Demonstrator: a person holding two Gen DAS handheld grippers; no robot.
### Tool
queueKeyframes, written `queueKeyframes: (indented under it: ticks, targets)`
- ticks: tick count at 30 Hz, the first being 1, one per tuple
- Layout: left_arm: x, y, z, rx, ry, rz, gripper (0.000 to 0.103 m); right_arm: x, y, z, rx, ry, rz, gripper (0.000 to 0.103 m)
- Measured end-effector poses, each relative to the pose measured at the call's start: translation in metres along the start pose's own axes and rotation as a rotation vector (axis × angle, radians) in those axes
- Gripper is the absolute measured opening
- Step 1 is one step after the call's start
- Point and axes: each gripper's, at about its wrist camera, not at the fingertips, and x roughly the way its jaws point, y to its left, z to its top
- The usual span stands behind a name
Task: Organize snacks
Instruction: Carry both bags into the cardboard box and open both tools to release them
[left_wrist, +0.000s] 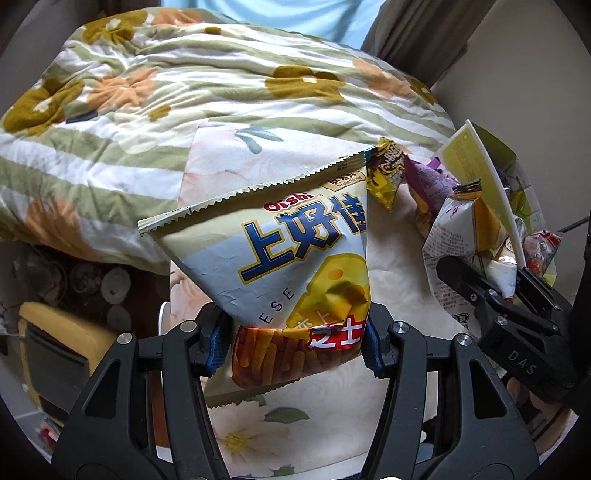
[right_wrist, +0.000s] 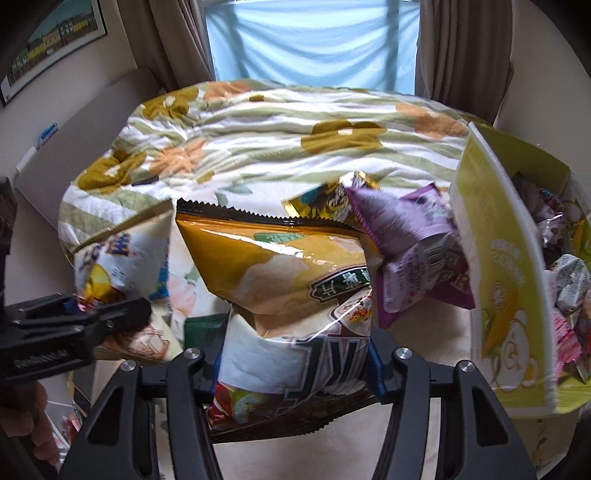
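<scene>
Left wrist view, left gripper (left_wrist: 295, 341) jaws clamping Oishi cheese bag (left_wrist: 280, 251), right gripper (right_wrist: 293, 363) jaws clamping orange chip bag (right_wrist: 280, 280).

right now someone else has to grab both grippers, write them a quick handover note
Left gripper: shut on the pale Oishi cheese-stick bag, held up over the floral bed sheet.
Right gripper: shut on the glossy orange-and-white chip bag, held up beside the yellow-green cardboard box.
On the sheet near the box: a purple snack packet and a gold-and-brown packet.
Done: the box already holds several small wrapped snacks.
Left: both held bags and the two loose packets probably go into the box.
</scene>
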Motion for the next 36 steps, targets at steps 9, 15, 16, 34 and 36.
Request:
queueKeyframes:
  ticks: [9, 15, 16, 34, 36]
  targets:
    - [-0.040, -0.097, 0.024, 0.054, -0.099, -0.078, 0.054, -0.086, -0.059, 0.024, 0.033, -0.126, 0.013, 0.053]
    - [-0.049, -0.195, 0.046, 0.142, -0.165, -0.128, 0.054, -0.129, -0.128, 0.035, 0.065, -0.193, -0.016, 0.053]
    - [-0.047, -0.210, 0.050, 0.154, -0.165, -0.139, 0.054, -0.134, -0.140, 0.037, 0.068, -0.199, -0.024, 0.053]
    - [0.076, -0.381, 0.092, 0.192, -0.048, -0.111, 0.066, -0.143, -0.306, 0.045, 0.120, -0.188, -0.008, 0.053]
    - [0.081, -0.383, 0.089, 0.184, -0.042, -0.083, 0.093, -0.141, -0.315, 0.046, 0.126, -0.182, 0.001, 0.053]
